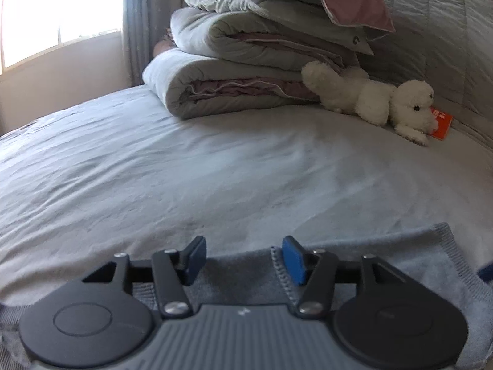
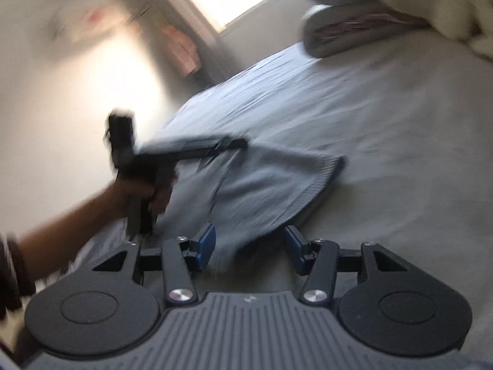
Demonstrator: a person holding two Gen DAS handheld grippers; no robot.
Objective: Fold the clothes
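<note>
Lying beside white plush dog [image 1: 385, 101], orange tag [image 1: 441, 122] print unreadable.

**Open bed ahead, clutter at the far edge**

In the left wrist view the bed [image 1: 215, 169] lies bare from 9 to 3 o'clock beyond the left tongs [image 1: 243, 260], whose jaws stand apart over the garment [image 1: 385, 256]. At 12 o'clock a quilt stack [image 1: 246, 71] blocks the far edge; a plush toy [image 1: 376, 101] lies just beside it at 1 o'clock. A wall [image 1: 77, 61] closes 10 o'clock. In the blurred right wrist view, the left hand [image 2: 144, 194] stands at 10 o'clock of the right tongs [image 2: 249, 246].
</note>
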